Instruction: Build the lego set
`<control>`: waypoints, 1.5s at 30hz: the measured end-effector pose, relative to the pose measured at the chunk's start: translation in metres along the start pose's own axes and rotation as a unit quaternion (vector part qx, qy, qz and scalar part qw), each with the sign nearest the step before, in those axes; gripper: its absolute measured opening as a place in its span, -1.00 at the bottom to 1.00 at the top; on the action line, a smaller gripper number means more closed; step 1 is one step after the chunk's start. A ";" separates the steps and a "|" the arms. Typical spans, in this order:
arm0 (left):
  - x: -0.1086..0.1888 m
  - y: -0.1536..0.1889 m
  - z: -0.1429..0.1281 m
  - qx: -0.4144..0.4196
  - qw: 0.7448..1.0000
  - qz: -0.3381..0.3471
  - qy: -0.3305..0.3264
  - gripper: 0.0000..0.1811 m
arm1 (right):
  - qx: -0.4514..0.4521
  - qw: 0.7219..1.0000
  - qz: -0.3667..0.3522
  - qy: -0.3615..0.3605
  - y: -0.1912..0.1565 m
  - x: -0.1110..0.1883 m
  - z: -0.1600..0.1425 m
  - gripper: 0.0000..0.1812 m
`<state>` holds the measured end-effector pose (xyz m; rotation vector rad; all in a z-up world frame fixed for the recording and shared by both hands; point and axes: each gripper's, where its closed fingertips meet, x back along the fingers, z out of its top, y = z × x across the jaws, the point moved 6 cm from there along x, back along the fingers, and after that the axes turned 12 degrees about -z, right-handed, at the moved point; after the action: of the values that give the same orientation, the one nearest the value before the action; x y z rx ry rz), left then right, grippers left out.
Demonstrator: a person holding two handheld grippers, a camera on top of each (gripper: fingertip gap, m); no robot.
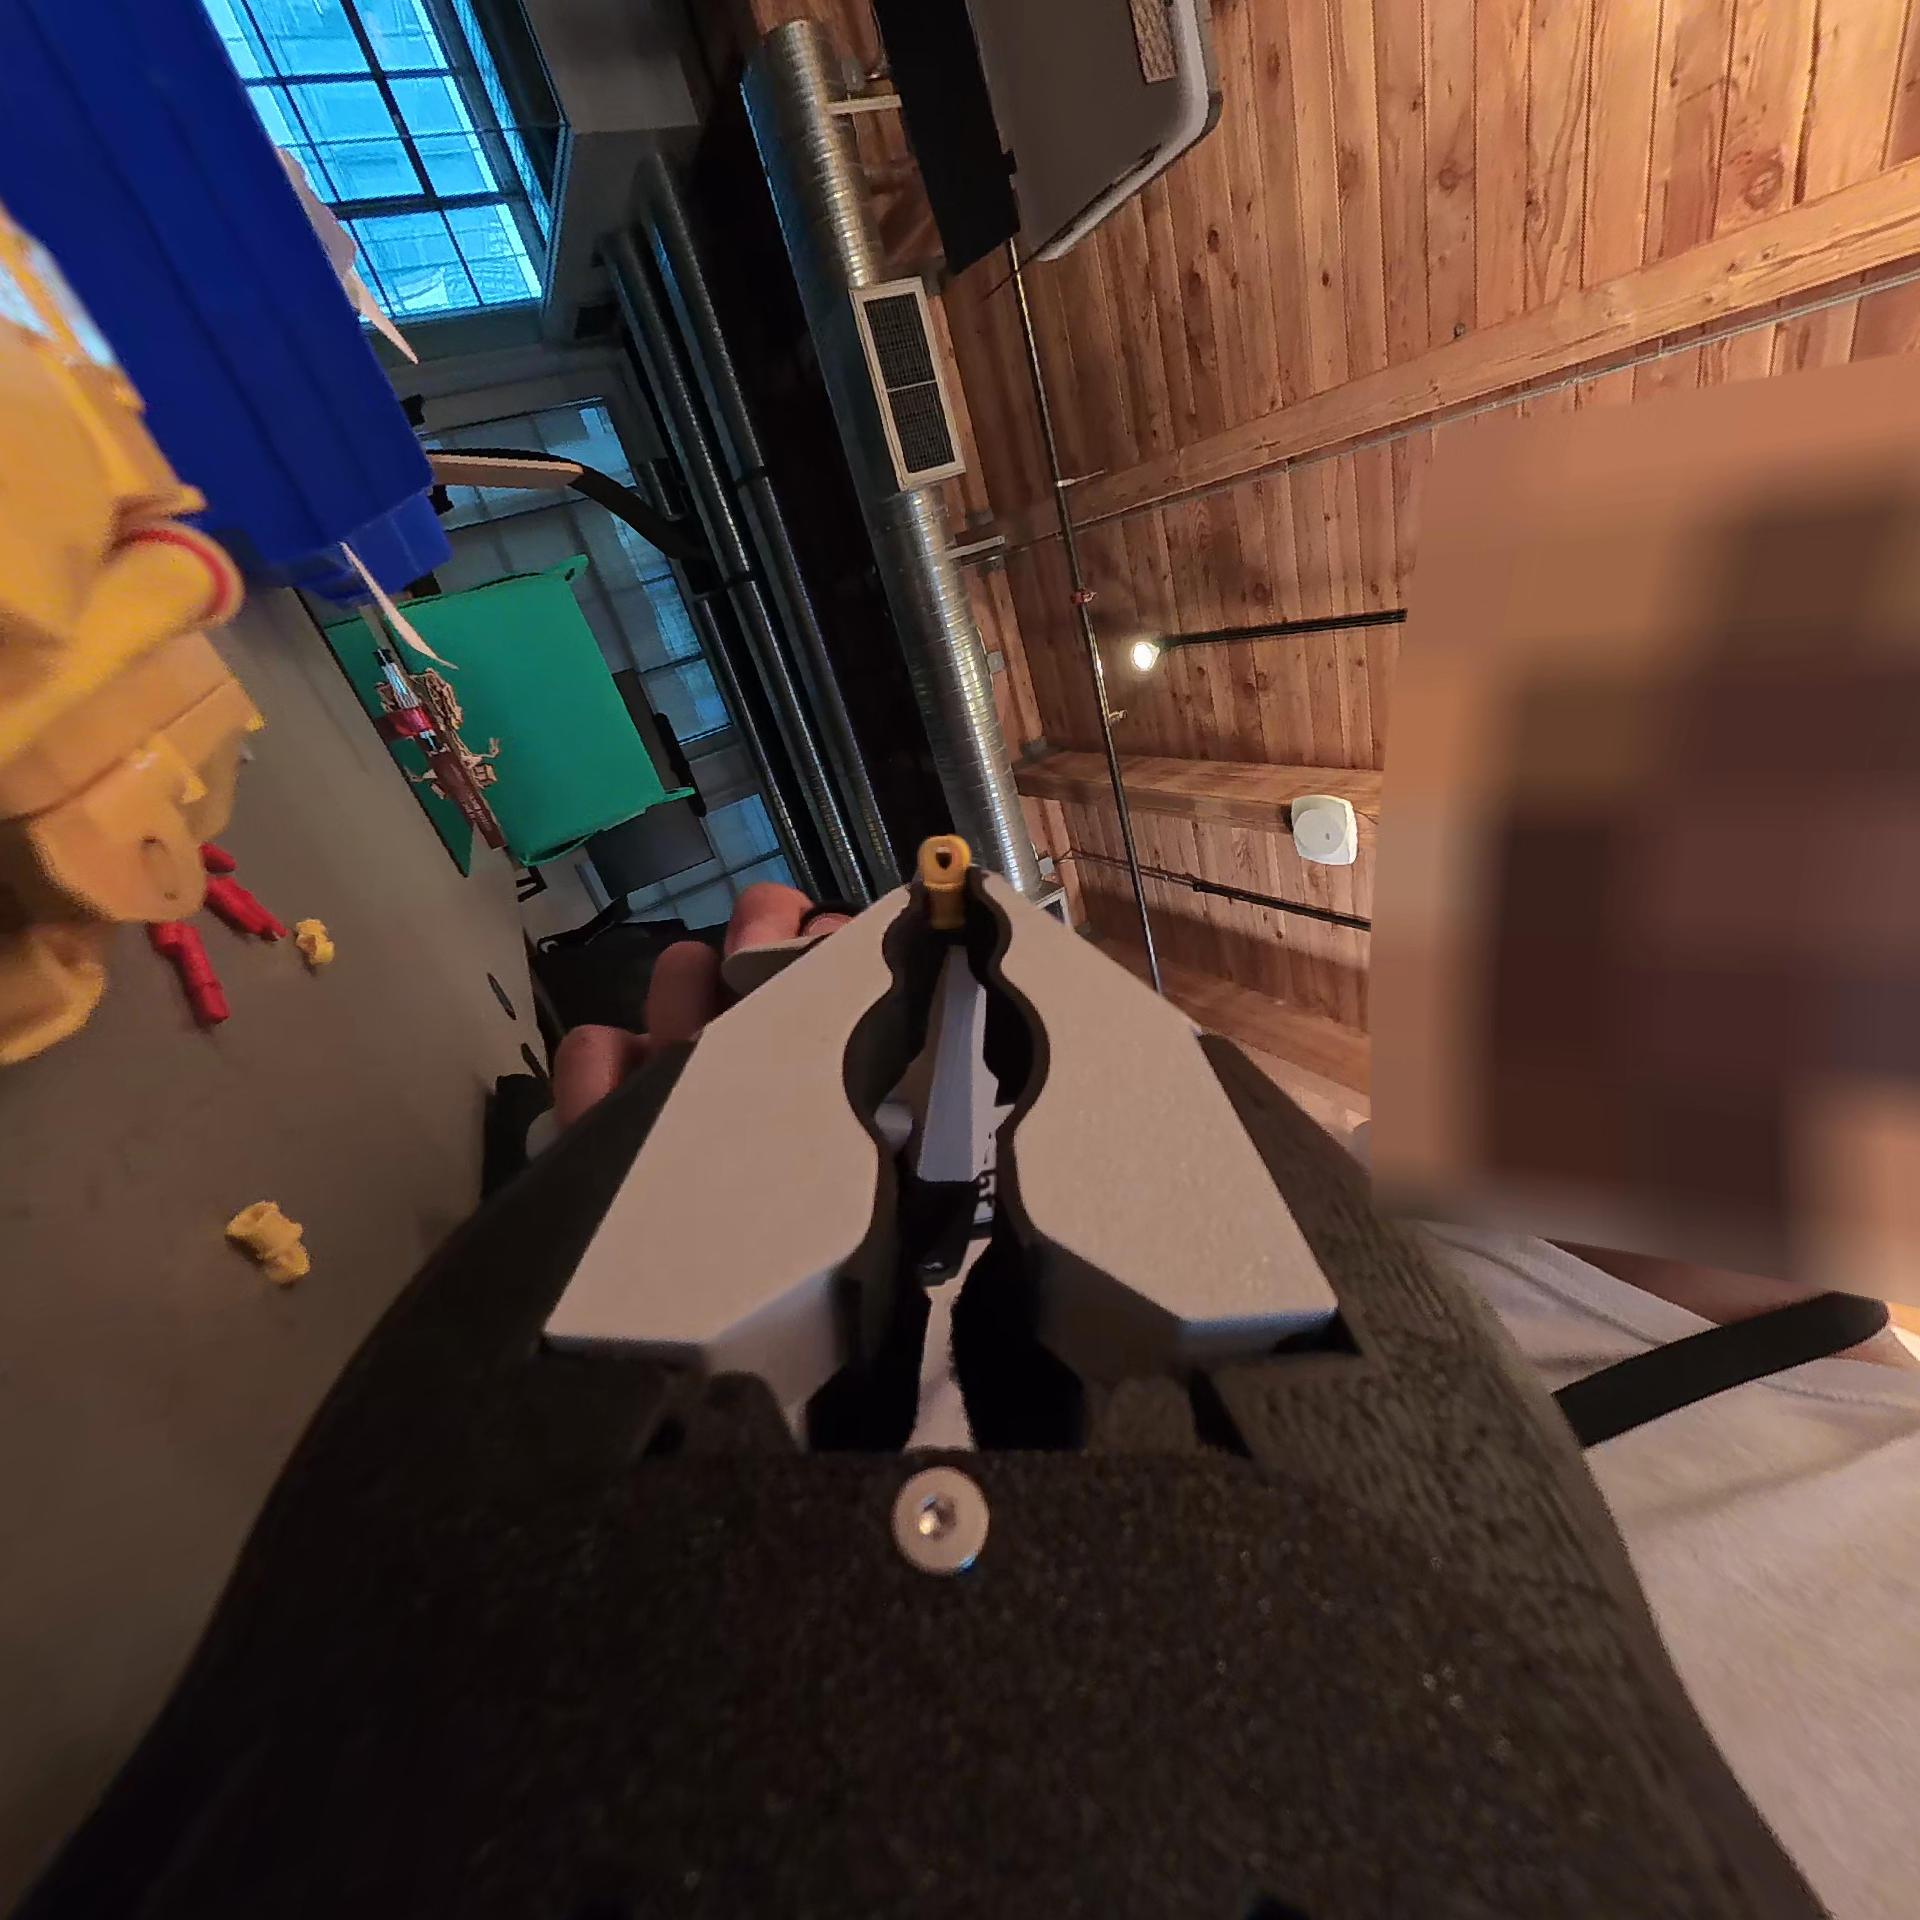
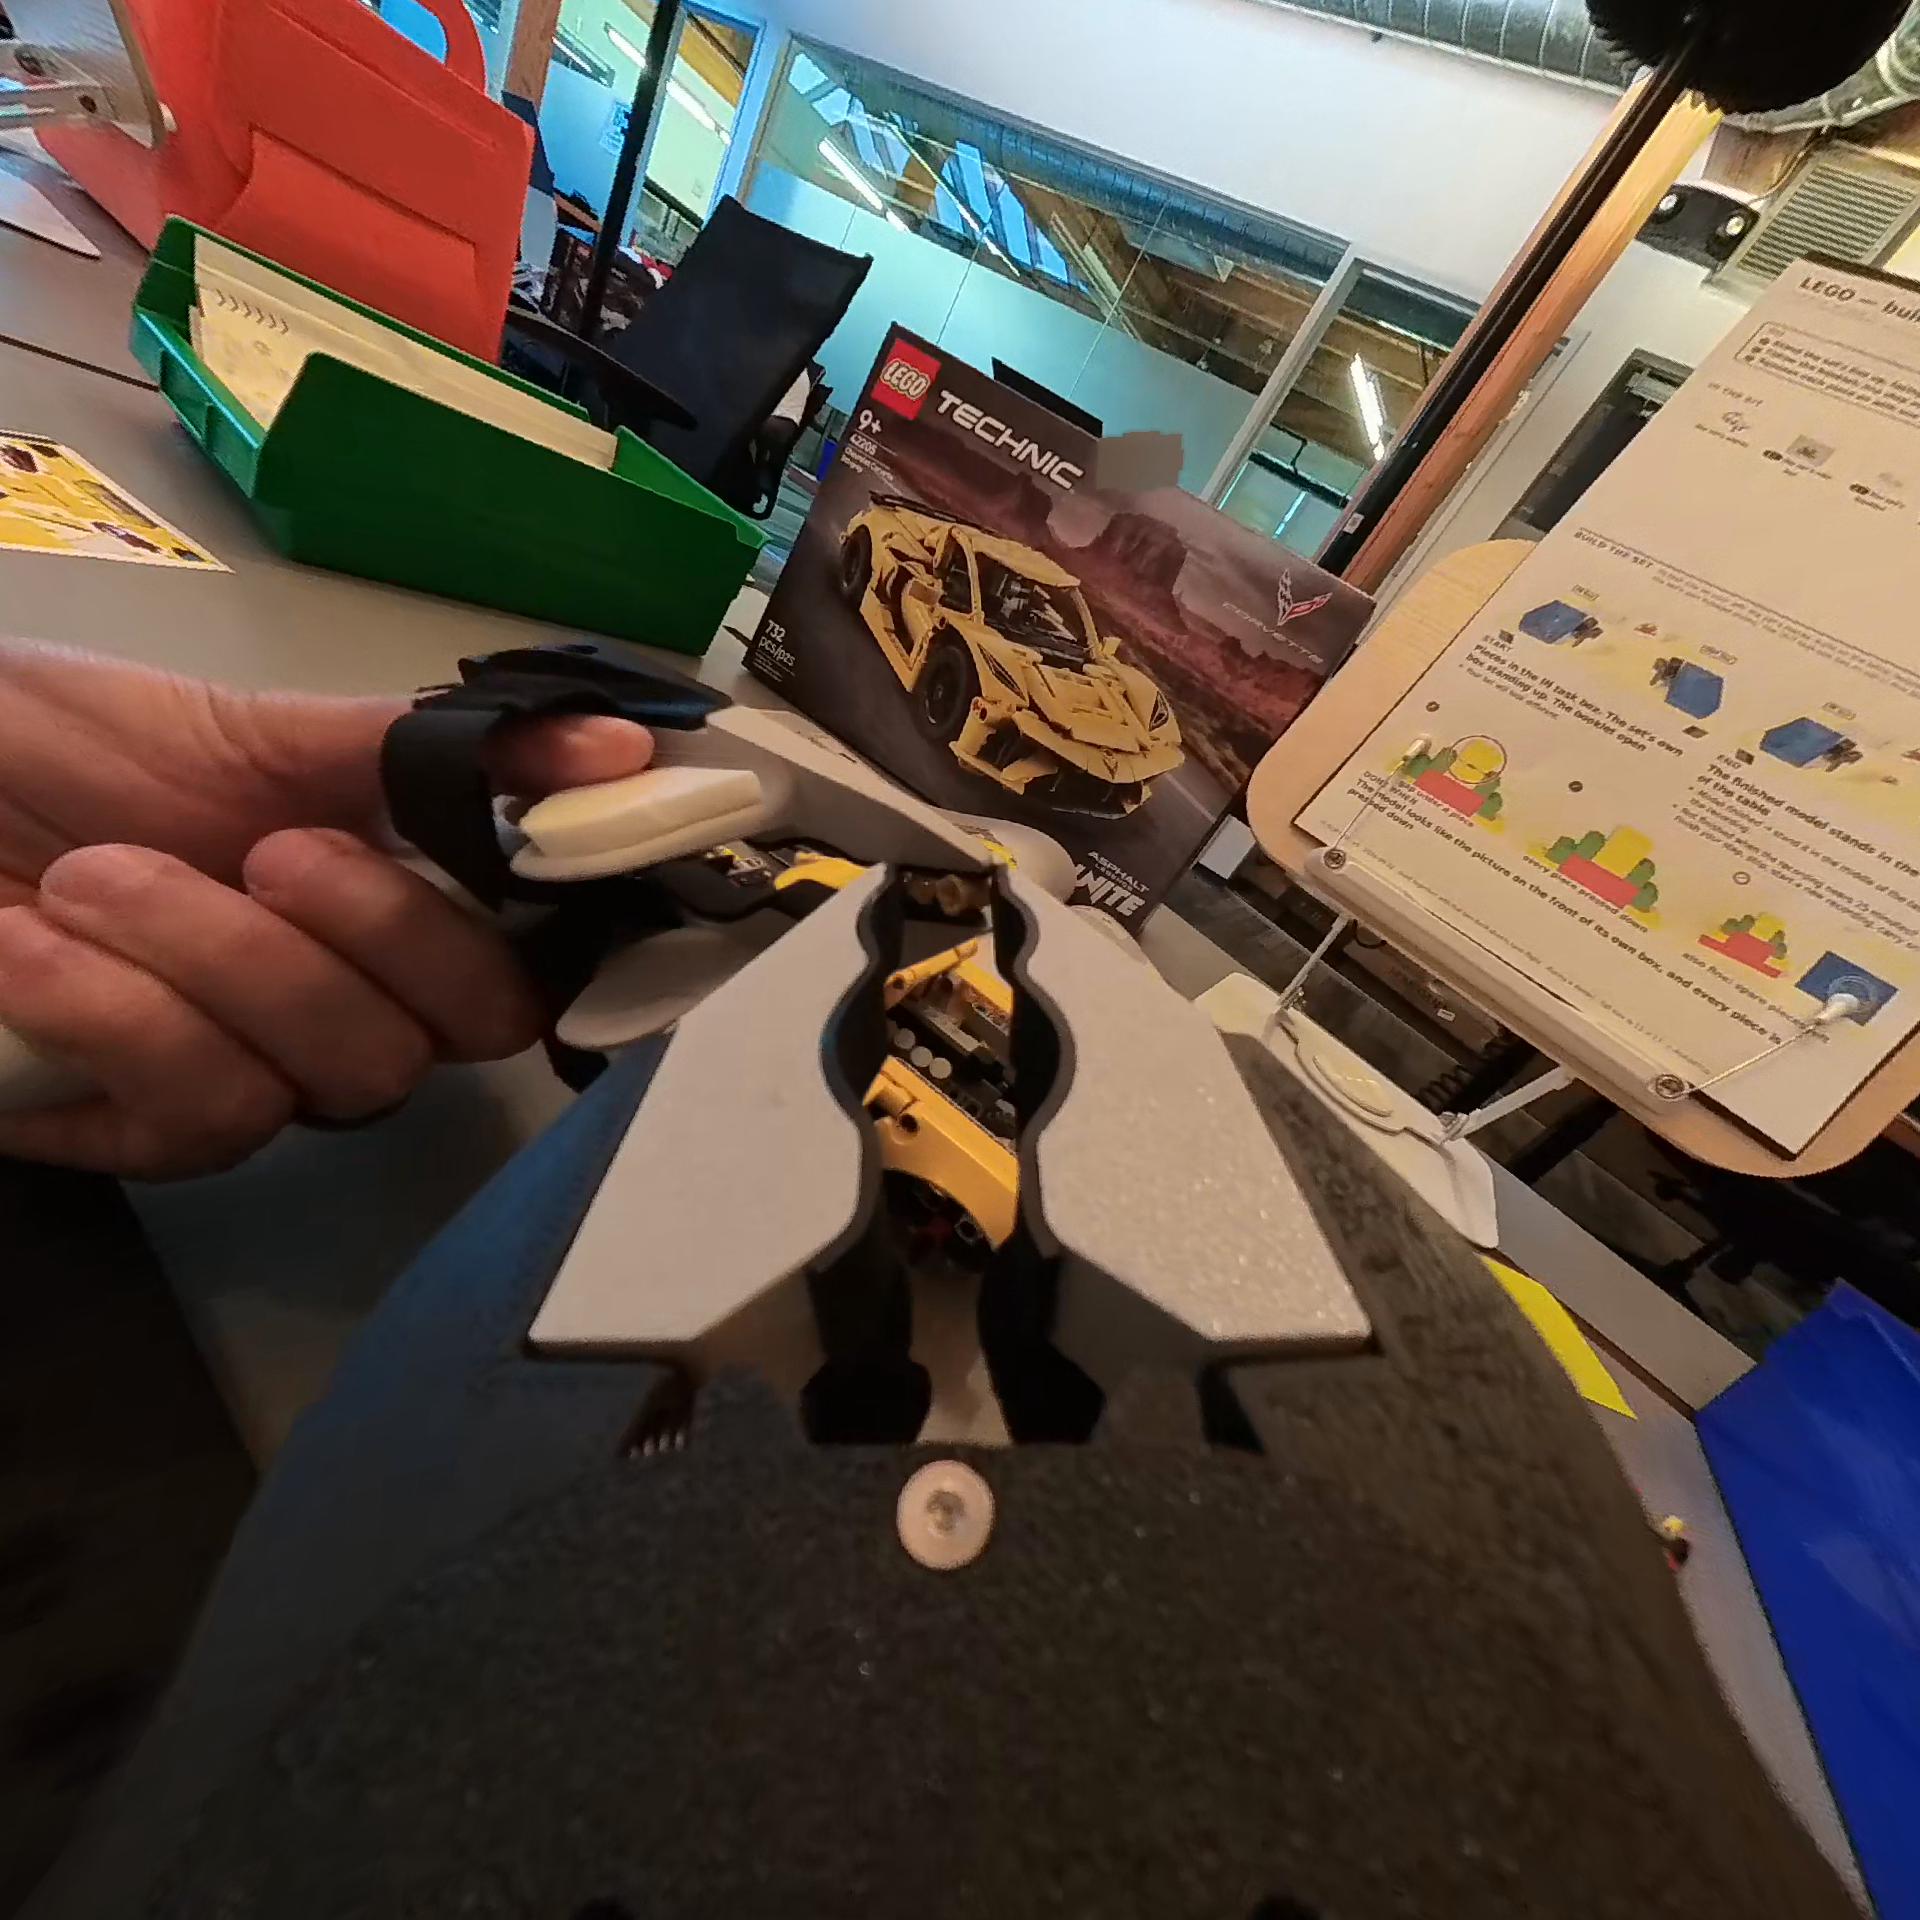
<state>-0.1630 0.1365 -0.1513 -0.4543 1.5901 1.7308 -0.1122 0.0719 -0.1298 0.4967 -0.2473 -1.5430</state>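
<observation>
While the left gripper was tilted up toward the wooden ceiling, its jaws were clenched on a small yellow plastic connector peg poking out just past the tips, seemingly lifted for inspection or reorienting. Beyond and between the right gripper's nearly closed jaws sat the partly built yellow and black car model; whether they actually pinched it I could not tell, though they likely steadied it. Spare red pins lay well aside on the grey table, kept within reach.
</observation>
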 end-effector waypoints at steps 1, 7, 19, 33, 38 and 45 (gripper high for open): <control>0.000 0.000 0.000 0.004 1.000 -0.002 0.002 -0.93 | 0.003 1.000 -0.002 0.001 0.000 0.000 0.000 -0.84; 0.001 0.000 -0.002 0.026 1.000 -0.012 -0.004 -0.94 | 0.001 1.000 0.016 0.023 0.000 0.000 -0.002 -0.84; -0.003 0.015 -0.001 -0.339 0.893 0.246 -0.167 -0.93 | -0.279 0.948 0.153 -0.001 0.028 0.008 -0.003 -0.71; -0.023 0.019 -0.034 -0.729 0.452 0.395 -0.328 -0.93 | -0.405 0.873 0.238 -0.130 0.024 -0.001 -0.006 -0.81; -0.024 0.014 -0.039 -0.761 0.368 0.409 -0.343 -0.93 | -0.381 0.886 0.229 -0.129 0.025 0.000 -0.009 -0.87; -0.027 0.015 -0.046 -0.796 0.278 0.410 -0.347 -0.93 | -0.330 0.911 0.227 -0.095 0.026 0.005 -0.003 -0.88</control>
<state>-0.1659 0.0854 -0.1300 0.4949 -1.4046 2.9935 -0.0875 0.0659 -0.1211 -0.2408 0.0249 -1.1183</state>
